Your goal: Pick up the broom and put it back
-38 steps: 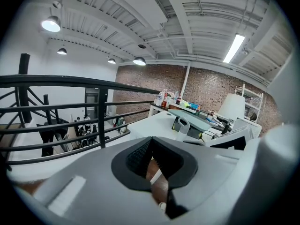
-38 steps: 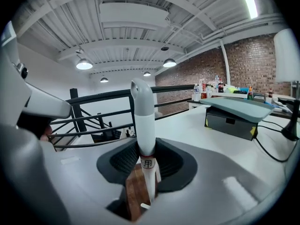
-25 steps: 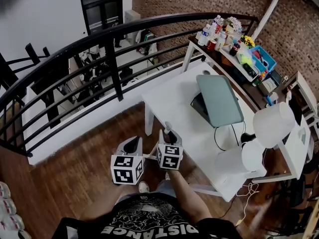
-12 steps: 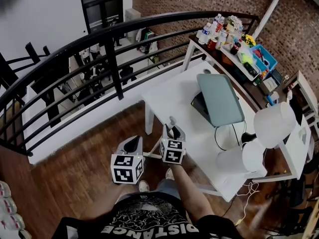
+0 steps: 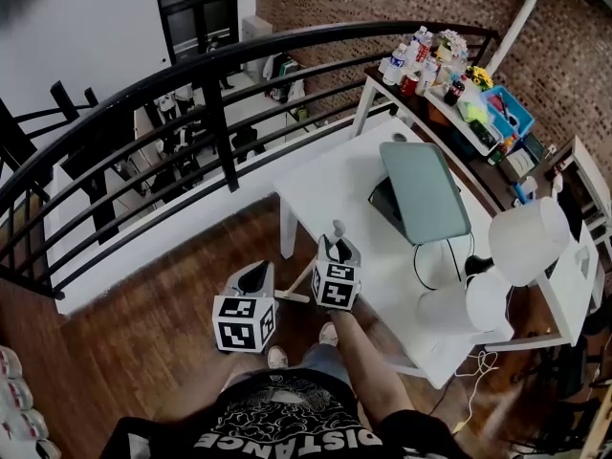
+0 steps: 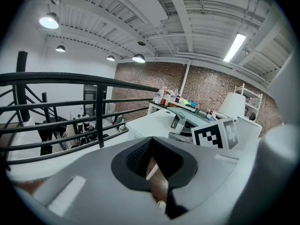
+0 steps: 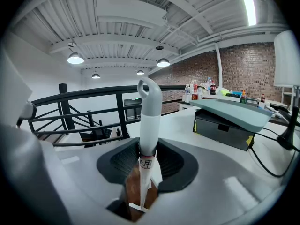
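White plastic with a hooked top, the broom (image 7: 149, 121) stands nearly upright in the right gripper (image 7: 146, 172). Its jaws are clamped on the handle where the thick grip narrows to a thin rod. The broom hangs over the wooden floor just beside the desk's (image 5: 330, 185) near edge, and its brush end is out of sight below.

The likeliest trouble is that a single clamp on a smooth, tapering handle lets the broom pivot or slide down through the jaws. The unseen lower end could then catch a desk leg or the person's foot.

The left gripper (image 6: 152, 161) offers no second hold. Its jaws stand slightly apart with nothing between them, and only floor and a thin white bar show beyond. A wide swing could knock the hook against the desk's edge or the black railing (image 5: 220, 113).
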{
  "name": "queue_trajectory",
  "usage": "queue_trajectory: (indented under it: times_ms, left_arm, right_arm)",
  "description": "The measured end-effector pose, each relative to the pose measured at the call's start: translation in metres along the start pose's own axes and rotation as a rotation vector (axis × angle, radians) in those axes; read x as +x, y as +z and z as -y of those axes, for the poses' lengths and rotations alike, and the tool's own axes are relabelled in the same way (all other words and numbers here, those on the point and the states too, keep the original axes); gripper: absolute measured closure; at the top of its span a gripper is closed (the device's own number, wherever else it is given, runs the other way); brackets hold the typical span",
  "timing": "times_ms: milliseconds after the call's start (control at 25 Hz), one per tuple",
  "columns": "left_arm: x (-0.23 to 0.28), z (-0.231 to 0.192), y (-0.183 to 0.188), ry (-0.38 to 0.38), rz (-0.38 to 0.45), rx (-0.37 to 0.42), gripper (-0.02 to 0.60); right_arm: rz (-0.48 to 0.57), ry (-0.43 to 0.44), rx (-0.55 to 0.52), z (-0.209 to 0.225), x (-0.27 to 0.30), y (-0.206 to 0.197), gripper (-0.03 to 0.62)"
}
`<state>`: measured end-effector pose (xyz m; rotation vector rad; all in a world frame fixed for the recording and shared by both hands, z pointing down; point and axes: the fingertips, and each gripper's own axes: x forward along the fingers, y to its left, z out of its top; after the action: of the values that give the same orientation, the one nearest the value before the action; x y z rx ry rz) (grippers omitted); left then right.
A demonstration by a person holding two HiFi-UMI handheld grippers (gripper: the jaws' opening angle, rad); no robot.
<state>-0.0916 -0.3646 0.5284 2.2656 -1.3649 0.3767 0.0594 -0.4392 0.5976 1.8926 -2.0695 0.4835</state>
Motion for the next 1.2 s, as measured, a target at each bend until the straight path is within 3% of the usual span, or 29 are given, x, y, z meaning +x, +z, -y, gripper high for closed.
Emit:
queue_trajectory:
  times_ms: [600,1200]
  left_arm:
    - [0.000,0.000,-0.001,0.003,-0.002,-0.004,0.577]
    - [-0.002,0.006,-0.003,-0.012,0.000,0.001,0.577]
  right_arm:
    - [-0.002,0.019,-0.015,0.002,0.003,0.001,0.495]
    - [-0.005,0.021,0.001,0.007,-0.007,-0.006,0.445]
